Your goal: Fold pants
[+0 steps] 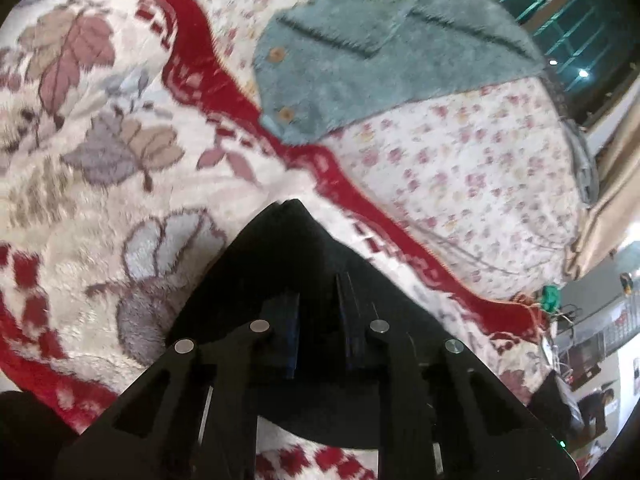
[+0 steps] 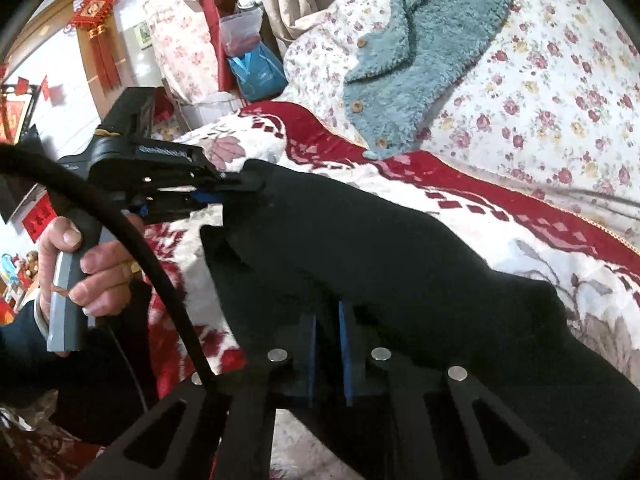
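Note:
Black pants [image 2: 380, 248] lie across a plush red-and-white blanket [image 2: 560, 248] on a bed, lifted at one end. In the right wrist view my right gripper [image 2: 328, 340] is shut on the near edge of the cloth, blue pads pressed on it. My left gripper [image 2: 240, 188] comes in from the left and pinches another corner of the same pants. In the left wrist view the pants [image 1: 296, 248] drape in a peak over my left gripper [image 1: 318, 320], jaws closed on the fabric; the fingertips are hidden by cloth.
A fluffy teal garment [image 2: 420, 52] with wooden buttons lies farther back on the floral sheet [image 2: 560, 100]. A person's hand [image 2: 80, 264] holds the left gripper's handle, with a black cable [image 2: 140, 232] looping past. Bags [image 2: 256, 68] and a curtain [image 2: 280, 0] stand beside the bed.

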Tool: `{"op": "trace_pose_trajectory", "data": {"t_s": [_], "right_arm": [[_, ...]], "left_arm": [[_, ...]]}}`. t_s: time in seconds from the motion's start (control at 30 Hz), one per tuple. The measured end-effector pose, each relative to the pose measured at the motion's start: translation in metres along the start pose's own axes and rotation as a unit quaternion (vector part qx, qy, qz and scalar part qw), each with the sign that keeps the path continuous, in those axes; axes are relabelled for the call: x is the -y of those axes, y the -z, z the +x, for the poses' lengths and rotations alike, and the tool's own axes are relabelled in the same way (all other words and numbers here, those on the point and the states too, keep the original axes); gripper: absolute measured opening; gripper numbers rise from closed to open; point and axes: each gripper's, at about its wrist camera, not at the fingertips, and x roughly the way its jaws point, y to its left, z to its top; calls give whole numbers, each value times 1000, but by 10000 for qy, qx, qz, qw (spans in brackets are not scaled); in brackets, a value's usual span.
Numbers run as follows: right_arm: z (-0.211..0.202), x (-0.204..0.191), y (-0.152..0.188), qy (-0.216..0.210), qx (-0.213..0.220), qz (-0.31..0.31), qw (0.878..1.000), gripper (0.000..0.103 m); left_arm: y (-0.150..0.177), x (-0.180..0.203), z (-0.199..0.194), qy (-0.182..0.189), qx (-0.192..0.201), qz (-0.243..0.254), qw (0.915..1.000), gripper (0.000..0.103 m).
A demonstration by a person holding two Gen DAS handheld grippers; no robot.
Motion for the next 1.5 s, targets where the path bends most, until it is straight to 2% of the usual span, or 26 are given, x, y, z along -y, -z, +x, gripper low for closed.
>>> {"op": "trace_pose_trajectory", "data": {"t_s": [0.13, 0.2, 0.33, 0.4, 0.43, 0.47, 0.5, 0.53, 0.57, 0.6, 0.63, 0.7, 0.8, 0.93, 1.1, 1.23, 1.4, 1.5], "right_arm": [[-13, -6, -3, -270, 99, 151, 9995, 8], [-17, -15, -3, -358, 124, 133, 9992, 8], [-2, -30, 5, -410, -88, 25, 9991, 8], [15, -32, 13, -231, -227, -70, 9994, 8], [24, -31, 18, -102, -305, -130, 9994, 8], [29, -28, 22, -119, -398, -99, 9991, 8], [25, -26, 22, -193, -316, -5, 9993, 9], [18, -24, 20, -250, -257, 74, 9993, 17], [13, -23, 19, -235, -235, 98, 9994, 24], [7, -21, 18, -215, -218, 95, 9995, 41], [-1, -19, 18, -231, -192, 103, 9995, 47], [-19, -10, 21, -319, -134, 254, 9991, 47], [-50, 14, 31, -223, 15, 704, 9973, 47], [-79, 39, 45, 139, 62, 1117, 9936, 47], [-118, 68, 65, 626, 225, 1538, 9859, 47], [-145, 84, 79, 963, 276, 1820, 9782, 47], [-165, 98, 85, 1134, 441, 2023, 9717, 47], [-157, 103, 71, 1093, 424, 1898, 9748, 51]], "left_arm": [[2, 5, -25, -38, 162, 203, 9997, 15], [7, -3, -29, -239, 185, 220, 9993, 15], [19, -33, -6, -750, -102, -86, 9971, 15], [27, -45, 12, -1000, -320, -127, 9944, 17], [30, -48, 13, -976, -295, -215, 9946, 18], [31, -49, 11, -947, -234, -269, 9949, 20], [30, -46, 7, -942, -208, -230, 9951, 24], [30, -44, 3, -974, -186, -175, 9949, 27], [29, -42, -2, -1058, -135, -140, 9942, 35], [29, -41, -7, -1165, -61, -133, 9931, 38], [29, -42, -12, -1227, 17, -149, 9923, 38], [28, -44, -26, -1319, 222, -243, 9907, 38], [28, -39, -45, -1221, 449, -294, 9911, 38], [31, -13, -46, -1103, 397, 21, 9931, 38], [51, 26, -22, -921, -11, 549, 9942, 38], [71, 56, 7, -709, -531, 816, 9927, 38], [95, 95, 37, -464, -923, 1200, 9874, 38], [107, 119, 54, -427, -1016, 1511, 9824, 38]]}}
